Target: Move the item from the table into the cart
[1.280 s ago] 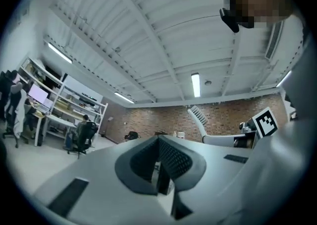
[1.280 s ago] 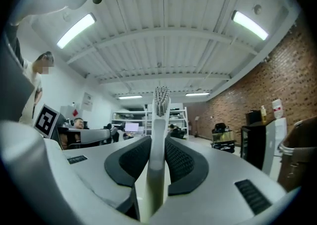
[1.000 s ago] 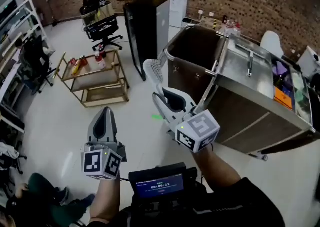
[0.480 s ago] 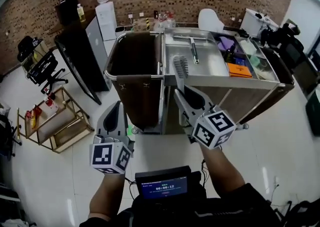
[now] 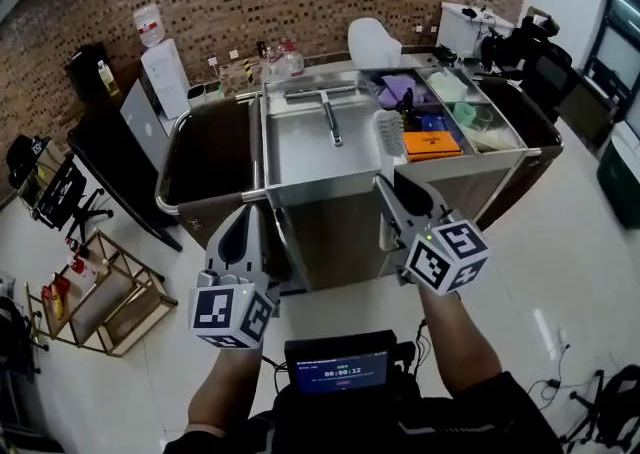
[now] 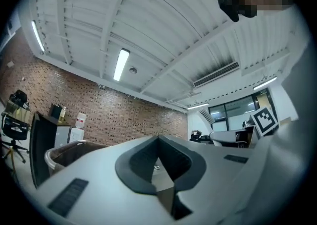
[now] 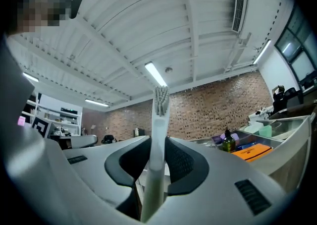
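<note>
Swinging round, the cart (image 5: 300, 154) came near; right gripper (image 5: 387, 178) fingers grasped the brush (image 5: 388, 130), left gripper (image 5: 240, 224) clenched empty; placing remained.

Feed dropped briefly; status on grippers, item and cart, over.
Right gripper shut on white brush. Left gripper shut, empty. Cart straight ahead, brush not yet in it. No obstruction seen.

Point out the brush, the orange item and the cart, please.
brush (image 7: 157, 144): right gripper view, on its handle.
orange item (image 5: 432, 145): head view, on its top face.
cart (image 5: 300, 157): head view, on its bare steel tray.
</note>
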### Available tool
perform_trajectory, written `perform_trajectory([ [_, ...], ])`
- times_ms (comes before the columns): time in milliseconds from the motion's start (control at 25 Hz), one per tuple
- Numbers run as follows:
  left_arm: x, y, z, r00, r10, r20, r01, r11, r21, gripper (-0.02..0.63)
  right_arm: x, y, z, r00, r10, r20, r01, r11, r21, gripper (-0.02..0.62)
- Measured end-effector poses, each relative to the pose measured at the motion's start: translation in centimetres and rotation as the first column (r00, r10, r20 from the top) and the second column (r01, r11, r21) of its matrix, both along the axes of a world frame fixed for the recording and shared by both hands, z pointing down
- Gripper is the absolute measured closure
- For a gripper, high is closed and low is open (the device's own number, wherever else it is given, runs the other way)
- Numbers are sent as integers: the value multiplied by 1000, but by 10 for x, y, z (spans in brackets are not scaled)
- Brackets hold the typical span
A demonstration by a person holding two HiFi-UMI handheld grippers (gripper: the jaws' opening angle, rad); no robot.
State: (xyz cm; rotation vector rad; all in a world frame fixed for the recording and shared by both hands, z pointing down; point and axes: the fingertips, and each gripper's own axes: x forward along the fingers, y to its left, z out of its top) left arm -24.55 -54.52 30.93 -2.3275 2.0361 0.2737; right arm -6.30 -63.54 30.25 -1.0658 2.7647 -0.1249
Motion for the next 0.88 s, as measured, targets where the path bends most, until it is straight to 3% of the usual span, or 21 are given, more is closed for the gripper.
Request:
perform_trajectory([
  [160,30,-59,-9,999,17,46,-17,1000,3,606,32,-52,-1,999,28,-33,-28,999,17,511],
  [360,35,-134,-34,996,26,81,-27,1000,8,606,29,-115,-26,998,12,-66,-11,1000,18,509],
  [640,-1,-213,-68,992,122,9,-122,992,-10,606,-23,-207,-72,996,-1,-85,-4,998,-59,509],
  [800,-34,-253,-96,987,132,95,-133,991,0,606,-75,-249,-97,994,4,-111,-12,997,-70,509],
  [880,-52,-278,-106,985,140,100,-141,990,-4,606,-95,-269,-104,990,15,-143,-25,997,-73,509],
])
